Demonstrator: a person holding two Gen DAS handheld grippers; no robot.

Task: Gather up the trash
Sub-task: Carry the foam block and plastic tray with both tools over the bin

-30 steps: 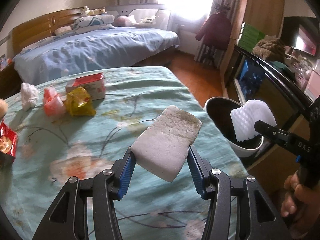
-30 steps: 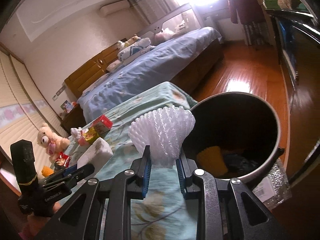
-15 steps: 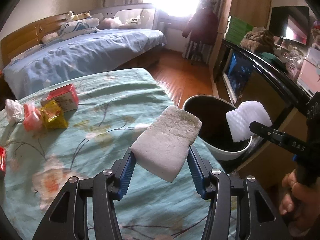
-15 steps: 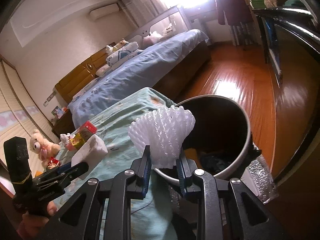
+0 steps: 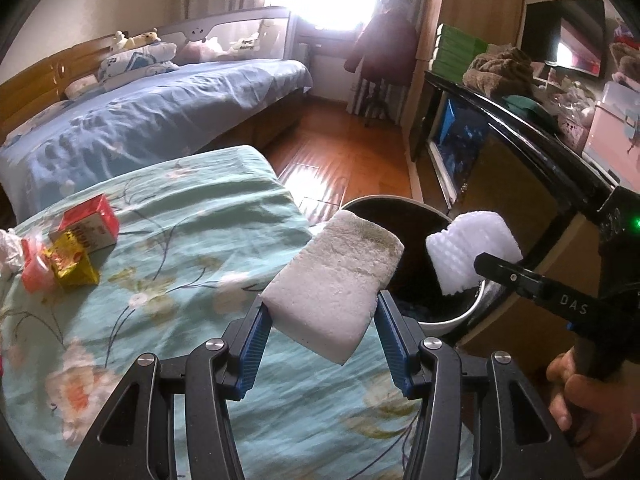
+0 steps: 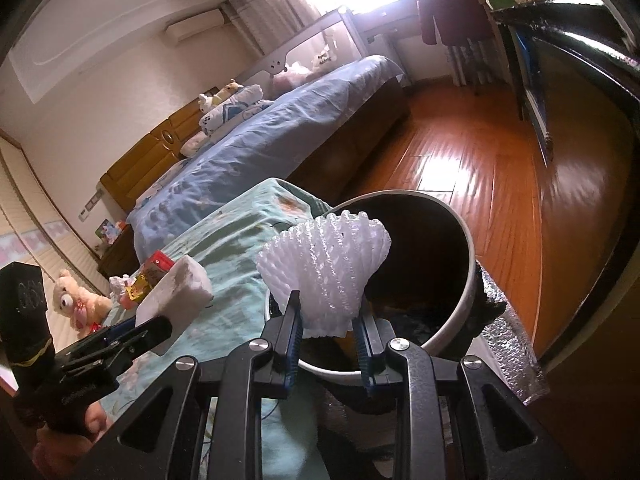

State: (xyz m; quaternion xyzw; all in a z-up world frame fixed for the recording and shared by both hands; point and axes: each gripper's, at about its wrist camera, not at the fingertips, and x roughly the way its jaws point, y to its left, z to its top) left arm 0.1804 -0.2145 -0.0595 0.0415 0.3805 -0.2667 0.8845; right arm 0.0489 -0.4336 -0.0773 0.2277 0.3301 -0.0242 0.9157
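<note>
My left gripper (image 5: 322, 312) is shut on a white foam block (image 5: 334, 280), held above the table's right edge beside the bin. The block also shows in the right wrist view (image 6: 176, 300). My right gripper (image 6: 326, 320) is shut on a white foam fruit net (image 6: 326, 268) and holds it over the near rim of the round white trash bin (image 6: 468, 240). In the left wrist view the net (image 5: 472, 252) hangs over the bin (image 5: 452, 320). The bin's dark inside holds some trash.
On the teal floral tablecloth (image 5: 180, 240) at the left lie a red carton (image 5: 90, 224), a yellow wrapper (image 5: 74, 266), a pink packet (image 5: 34, 276) and a white crumpled tissue (image 5: 8, 248). A black cabinet (image 5: 520, 148) stands right of the bin. A bed (image 5: 160, 108) is behind.
Both grippers have moved right toward the bin with their loads. The foam net now hangs over the bin's near rim, and the foam block is close to the bin's left side.
</note>
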